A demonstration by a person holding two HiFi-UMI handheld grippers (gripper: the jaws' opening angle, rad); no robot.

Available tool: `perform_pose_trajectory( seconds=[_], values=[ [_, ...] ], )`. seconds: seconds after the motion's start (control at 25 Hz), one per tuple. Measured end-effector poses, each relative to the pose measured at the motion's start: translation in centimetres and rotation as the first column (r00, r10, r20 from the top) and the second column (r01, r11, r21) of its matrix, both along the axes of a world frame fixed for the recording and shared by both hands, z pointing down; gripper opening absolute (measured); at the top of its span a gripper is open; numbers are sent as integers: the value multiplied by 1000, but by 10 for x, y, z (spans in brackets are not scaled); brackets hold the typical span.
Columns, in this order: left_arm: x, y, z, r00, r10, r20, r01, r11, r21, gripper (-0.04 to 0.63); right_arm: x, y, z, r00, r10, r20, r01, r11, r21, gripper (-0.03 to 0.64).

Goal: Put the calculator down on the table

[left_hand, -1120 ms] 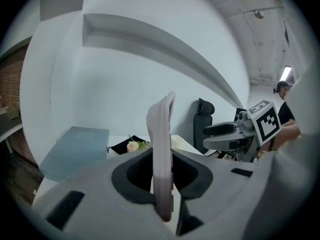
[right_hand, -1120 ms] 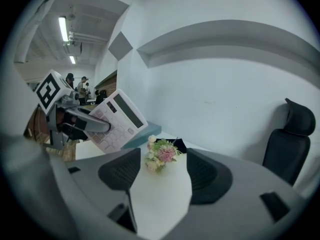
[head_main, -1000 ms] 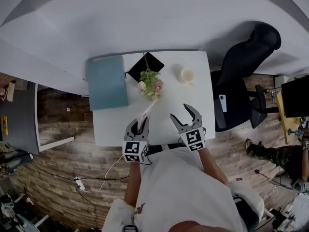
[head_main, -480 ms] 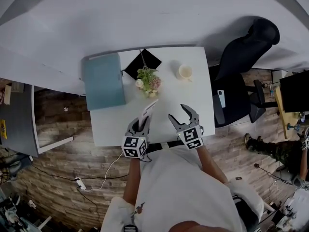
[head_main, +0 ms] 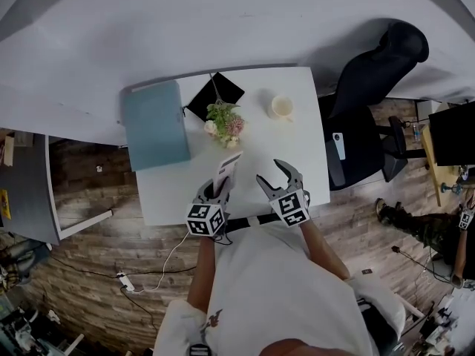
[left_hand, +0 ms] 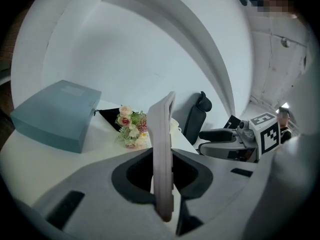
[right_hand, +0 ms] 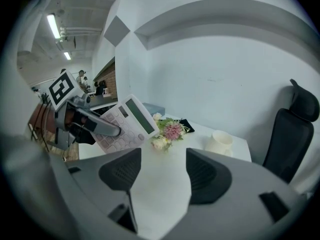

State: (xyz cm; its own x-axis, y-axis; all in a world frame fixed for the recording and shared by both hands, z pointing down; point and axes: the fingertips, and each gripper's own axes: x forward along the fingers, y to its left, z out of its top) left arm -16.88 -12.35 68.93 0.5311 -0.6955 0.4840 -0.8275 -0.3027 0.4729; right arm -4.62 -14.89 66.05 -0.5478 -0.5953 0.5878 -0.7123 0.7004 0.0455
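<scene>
My left gripper is clamped on the calculator, which stands on edge above the table, right gripper gaping empty beside it; I reckon letting go this tilted could topple it into the flowers beyond the fingertips.

White desk is set against a plain white wall. Black office chair is parked at its right end. Floor is laid in wood planks. Tube lights are mounted overhead.
</scene>
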Motion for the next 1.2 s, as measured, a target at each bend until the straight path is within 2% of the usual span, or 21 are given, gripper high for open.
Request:
perform_pose_trajectory(
  seconds=[0.76, 1.2],
  values=[
    [11, 11, 52, 988, -18, -151, -10, 984, -179, 71, -1, 8, 37, 997, -37, -62, 31, 995, -93, 279],
    [18, 16, 75, 982, -20, -190, -25, 972, -233, 71, -5, 15, 52, 996, -56, -74, 47, 991, -124, 272]
  ],
)
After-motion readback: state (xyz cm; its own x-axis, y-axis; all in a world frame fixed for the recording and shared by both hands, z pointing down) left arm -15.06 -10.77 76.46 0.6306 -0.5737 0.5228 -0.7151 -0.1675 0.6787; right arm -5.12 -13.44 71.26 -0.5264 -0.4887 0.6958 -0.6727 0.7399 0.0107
